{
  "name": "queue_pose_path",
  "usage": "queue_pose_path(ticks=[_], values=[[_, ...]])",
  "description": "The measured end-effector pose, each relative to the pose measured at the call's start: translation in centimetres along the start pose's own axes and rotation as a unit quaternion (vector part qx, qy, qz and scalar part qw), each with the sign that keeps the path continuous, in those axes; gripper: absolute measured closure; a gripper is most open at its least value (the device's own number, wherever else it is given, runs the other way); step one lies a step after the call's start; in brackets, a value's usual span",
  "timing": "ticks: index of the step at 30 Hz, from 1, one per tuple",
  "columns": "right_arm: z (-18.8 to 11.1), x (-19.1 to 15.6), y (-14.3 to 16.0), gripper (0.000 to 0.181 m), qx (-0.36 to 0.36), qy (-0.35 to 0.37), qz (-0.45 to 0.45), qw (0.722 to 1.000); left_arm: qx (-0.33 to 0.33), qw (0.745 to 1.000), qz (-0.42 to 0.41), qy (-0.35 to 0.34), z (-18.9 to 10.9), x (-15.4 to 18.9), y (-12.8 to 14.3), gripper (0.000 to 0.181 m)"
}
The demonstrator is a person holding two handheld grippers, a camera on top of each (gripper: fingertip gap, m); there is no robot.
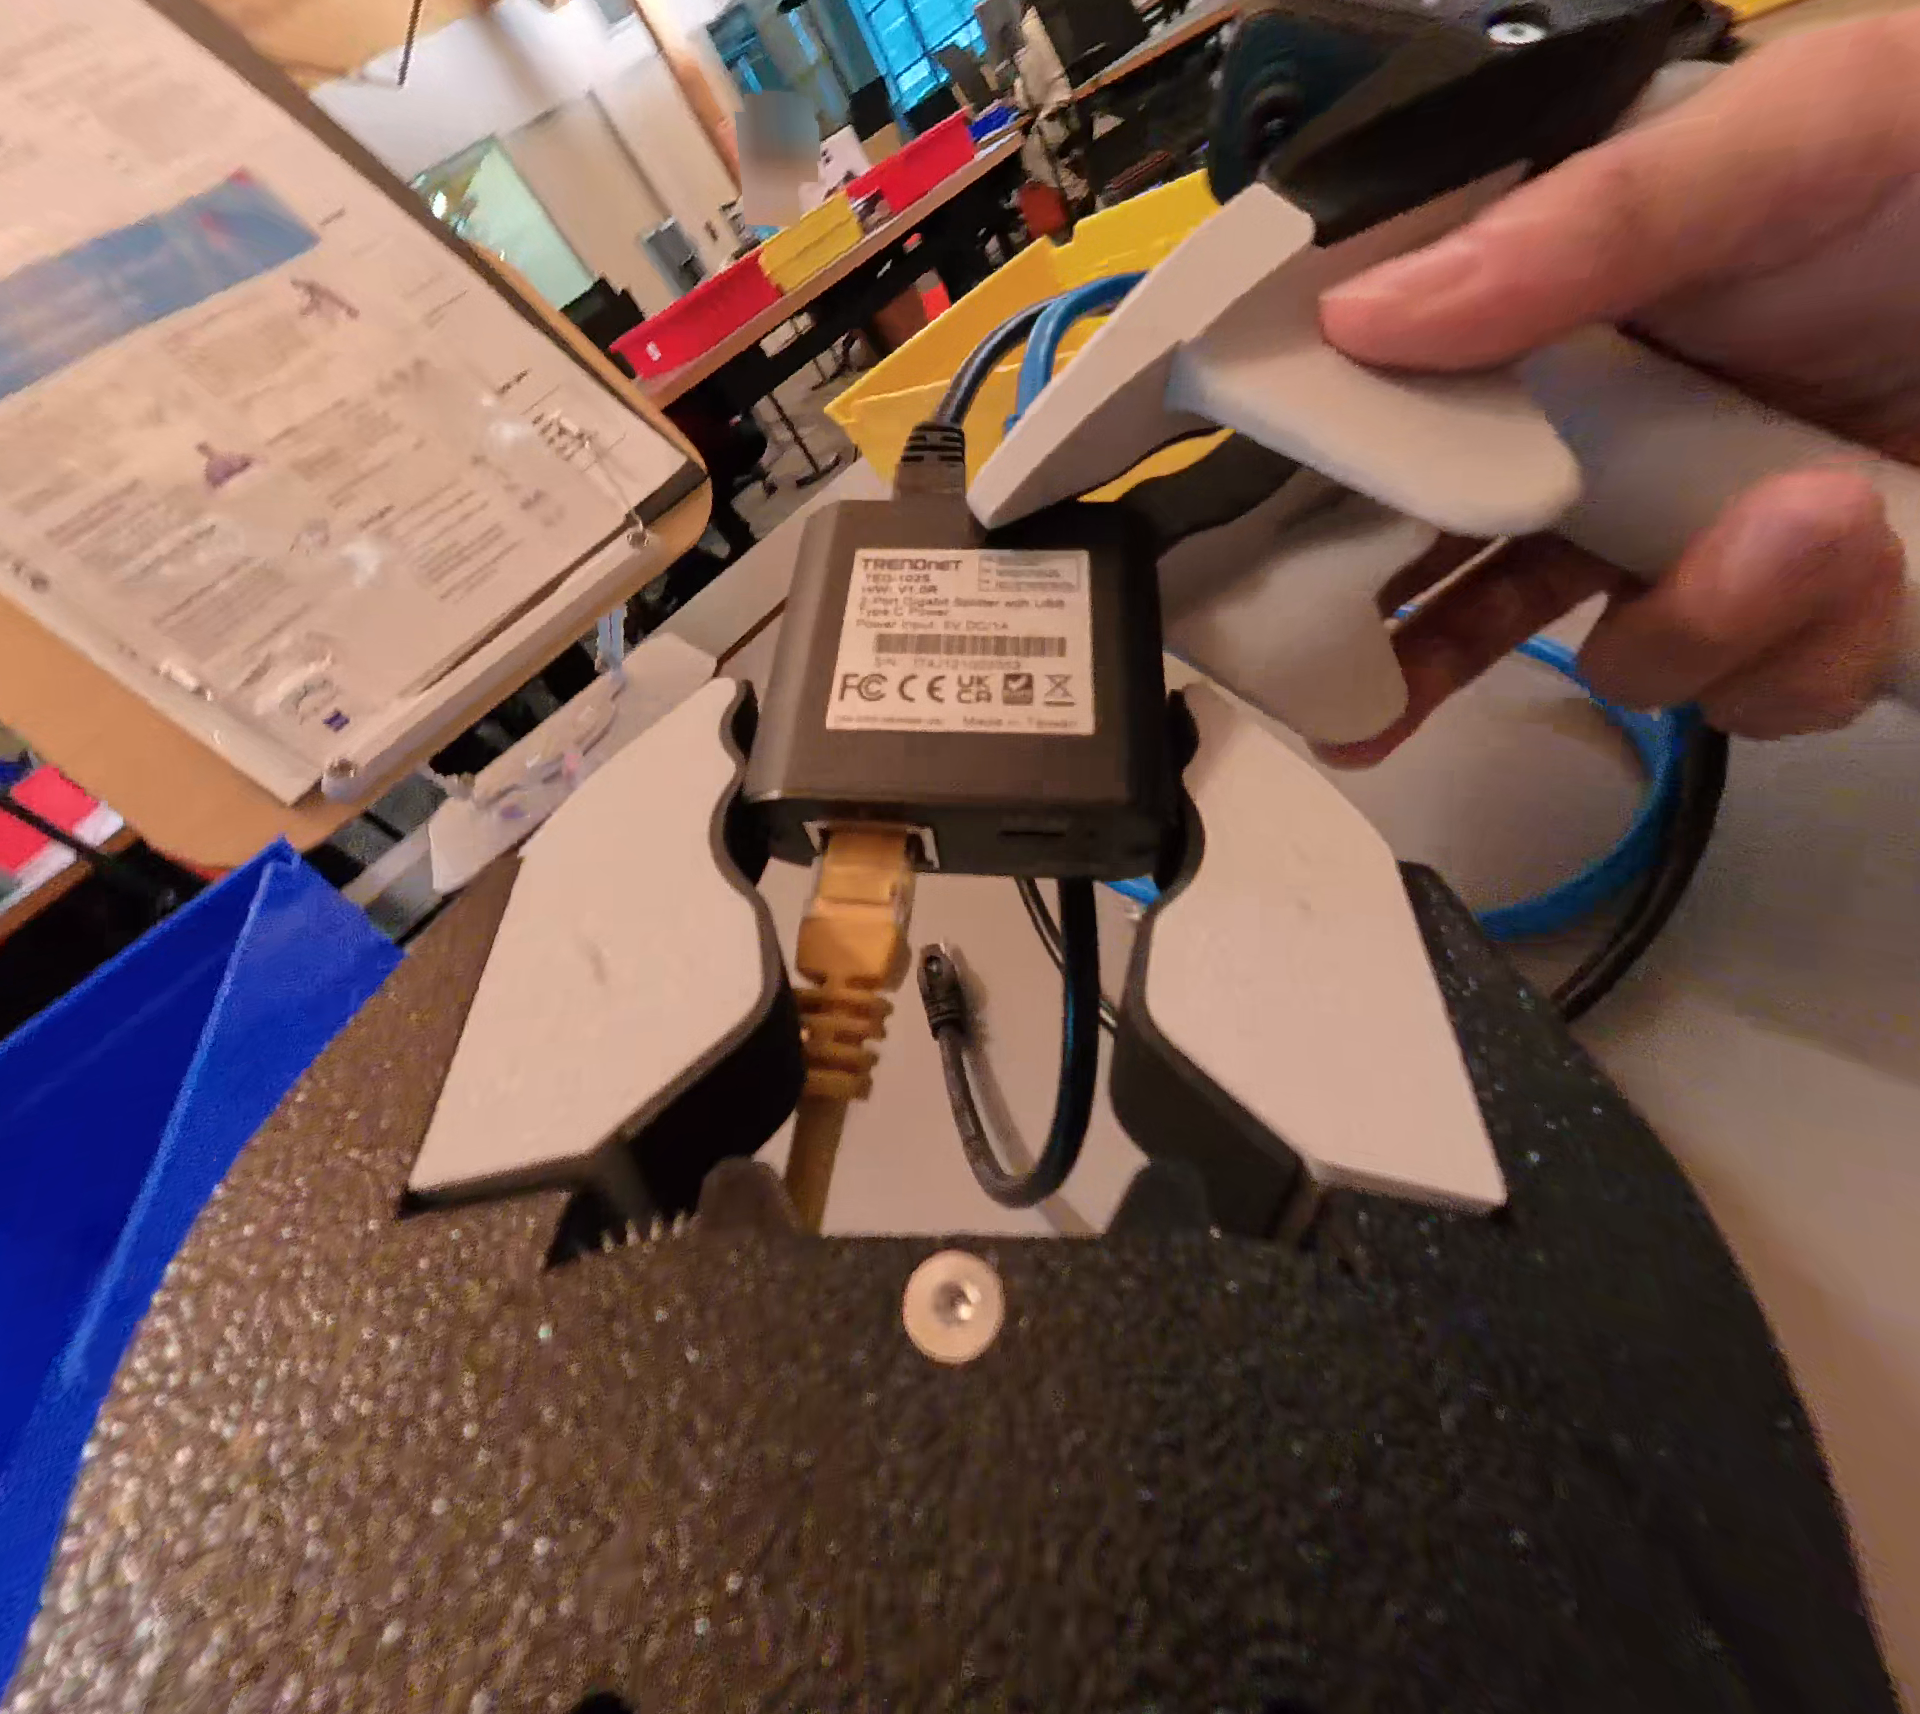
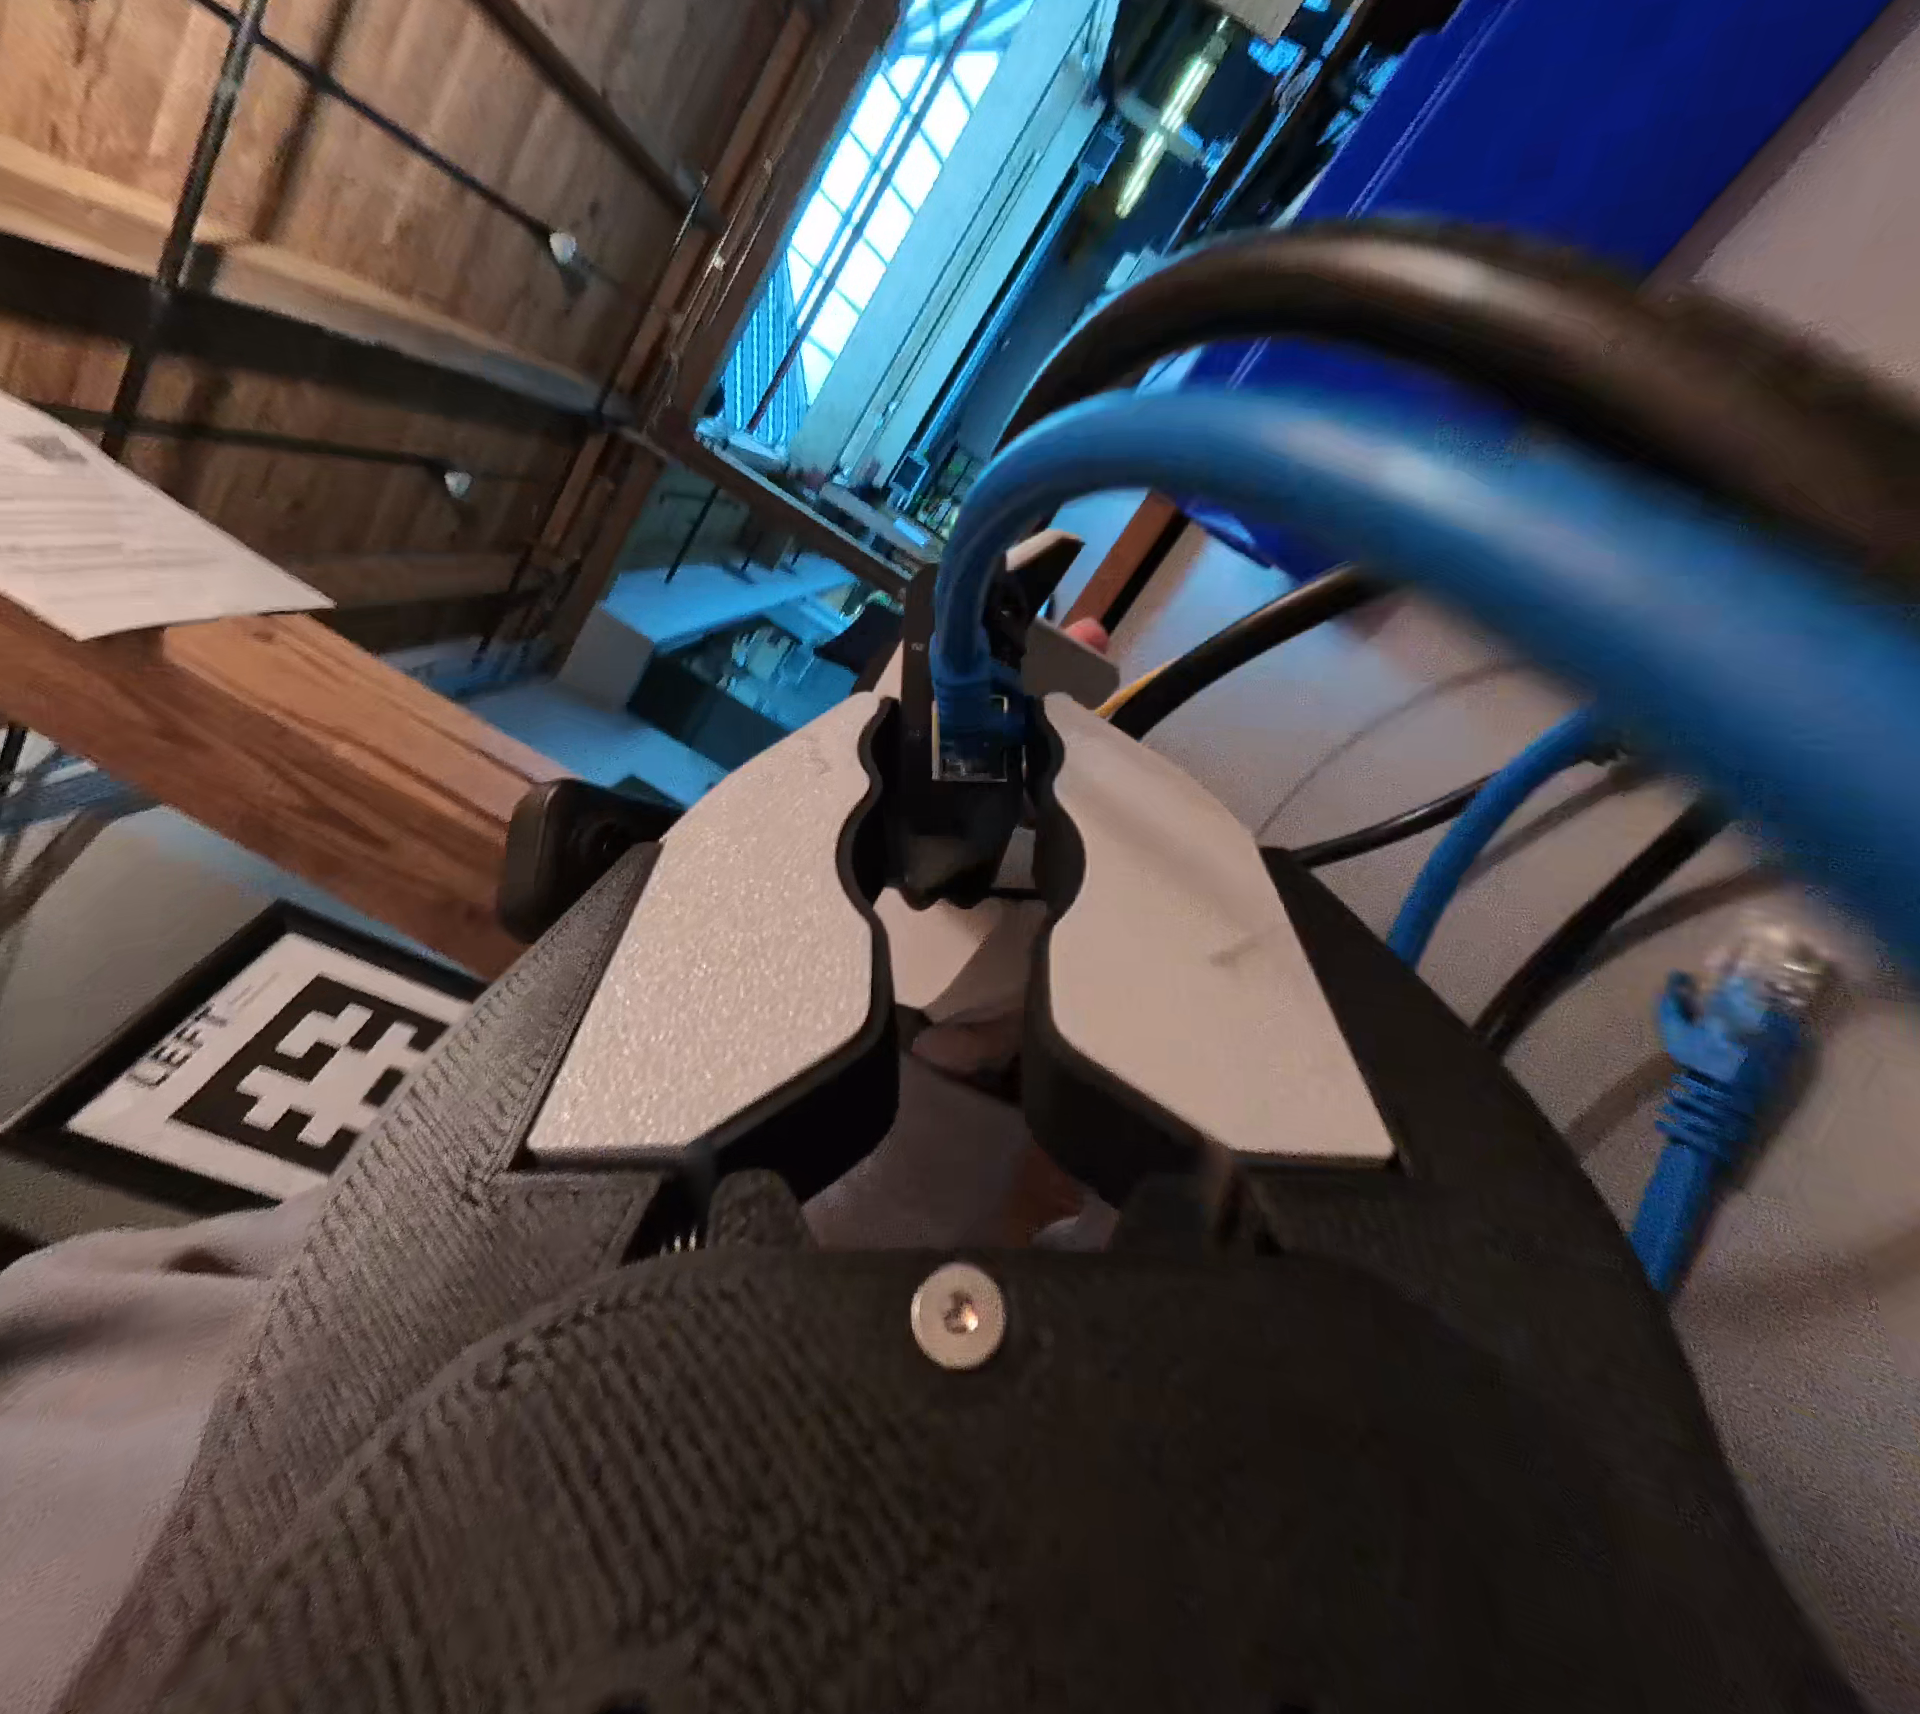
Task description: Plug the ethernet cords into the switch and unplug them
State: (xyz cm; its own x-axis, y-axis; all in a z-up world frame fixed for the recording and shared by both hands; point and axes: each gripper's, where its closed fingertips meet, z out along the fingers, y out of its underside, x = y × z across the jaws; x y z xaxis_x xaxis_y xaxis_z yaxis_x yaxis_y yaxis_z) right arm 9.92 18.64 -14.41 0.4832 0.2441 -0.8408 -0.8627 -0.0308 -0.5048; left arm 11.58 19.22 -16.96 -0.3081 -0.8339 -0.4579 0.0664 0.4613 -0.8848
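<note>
My left gripper (image 1: 961, 724) is shut on the black switch (image 1: 966, 625), held label-up off the table. A yellow ethernet cord (image 1: 847, 937) is plugged into its near port. A black cord (image 1: 930, 449) enters its far side. A loose black cable end (image 1: 940, 989) hangs under it. My right gripper (image 2: 966, 729), held by a hand (image 1: 1662, 230), sits at the switch's far end with one grey finger (image 1: 1195, 376) over it. It is shut on the plug of a blue ethernet cord (image 2: 971, 688), which sits in a port of the switch (image 2: 956, 833).
A second blue plug (image 2: 1725, 1030) lies loose on the grey table (image 2: 1403, 708) with black and blue cables. A blue bin (image 1: 156, 1093) stands at the left, a yellow bin (image 1: 935, 376) behind the switch. A clipboard with papers (image 1: 260, 365) hangs at upper left. The tips of both grippers are at nearly the same place.
</note>
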Motion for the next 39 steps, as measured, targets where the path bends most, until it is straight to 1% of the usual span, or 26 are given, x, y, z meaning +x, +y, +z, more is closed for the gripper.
queue_pose_path(ticks=[4,6,7,8,9,11,13,15,17,19,22,23,25,26,28,31,33,36,39], values=[[-0.6,0.6,-1.0,0.157,0.026,0.028,-0.018,0.999,-0.038,0.998,-0.043,-0.029,0.1,-0.8,0.6,0.108],[-1.1,0.8,-1.8,0.155,0.047,0.039,-0.024,0.998,-0.046,0.995,-0.083,-0.018,0.1,-0.8,0.5,0.108],[-1.1,0.8,-1.9,0.156,0.048,0.041,-0.026,0.998,-0.038,0.994,-0.099,-0.005,0.1,-0.5,0.1,0.108],[-1.0,0.7,-1.7,0.159,0.043,0.039,-0.026,0.998,-0.025,0.995,-0.099,0.004,0.1,-0.1,-0.4,0.108],[-0.9,0.1,-1.6,0.167,0.044,0.018,-0.025,0.999,-0.024,0.996,-0.089,0.004,0.1,0.0,-0.5,0.108],[-1.0,0.1,-1.6,0.167,0.043,0.012,-0.027,0.999,-0.01,0.997,-0.082,0.007,0.0,0.1,-0.8,0.109],[-1.0,-0.3,-1.5,0.167,0.032,-0.011,-0.008,0.999,0.036,0.996,-0.076,0.011,-0.4,0.1,-1.8,0.108],[-1.0,-0.4,-1.3,0.168,0.021,-0.025,0.015,0.999,0.077,0.996,-0.053,-0.005,-0.9,-0.2,-2.6,0.11],[-1.1,-0.3,-1.1,0.168,0.005,-0.029,0.02,0.999,0.073,0.997,-0.035,-0.01,-0.9,-0.1,-2.4,0.11],[-1.2,-0.3,-0.9,0.168,-0.014,-0.029,0.012,0.999,0.079,0.996,-0.046,-0.002,-1.0,0.1,-2.6,0.111],[-1.3,-0.5,-1.1,0.168,-0.018,-0.021,-0.009,1.0,0.074,0.997,-0.037,0.001,-0.9,0.0,-2.7,0.111],[-1.3,-0.6,-1.2,0.168,-0.018,-0.019,-0.016,1.0,0.075,0.996,-0.04,0.004,-1.0,0.1,-2.8,0.111],[-1.5,-0.5,-1.9,0.168,0.0,-0.006,-0.025,1.0,0.084,0.995,-0.049,0.009,-1.2,0.2,-2.8,0.12],[-1.8,-0.4,-2.2,0.168,0.006,-0.005,-0.023,1.0,0.089,0.994,-0.054,0.017,-1.2,0.3,-2.9,0.12],[-2.0,-0.2,-2.2,0.168,-0.002,-0.001,-0.027,1.0,0.079,0.995,-0.063,0.022,-1.1,0.5,-2.7,0.12],[-2.0,-0.3,-2.1,0.168,0.001,-0.013,-0.006,1.0,0.087,0.995,-0.054,0.015,-1.2,0.5,-2.8,0.12],[-1.9,0.0,-2.1,0.168,0.011,-0.008,0.005,1.0,0.079,0.995,-0.062,0.017,-1.1,0.5,-2.5,0.12],[-1.9,0.4,-2.0,0.168,0.018,-0.005,0.017,1.0,0.076,0.996,-0.055,0.007,-0.9,0.5,-2.0,0.12],[-1.7,0.4,-1.9,0.168,0.021,-0.005,0.02,1.0,0.085,0.995,-0.058,0.003,-0.8,0.6,-1.8,0.12]])
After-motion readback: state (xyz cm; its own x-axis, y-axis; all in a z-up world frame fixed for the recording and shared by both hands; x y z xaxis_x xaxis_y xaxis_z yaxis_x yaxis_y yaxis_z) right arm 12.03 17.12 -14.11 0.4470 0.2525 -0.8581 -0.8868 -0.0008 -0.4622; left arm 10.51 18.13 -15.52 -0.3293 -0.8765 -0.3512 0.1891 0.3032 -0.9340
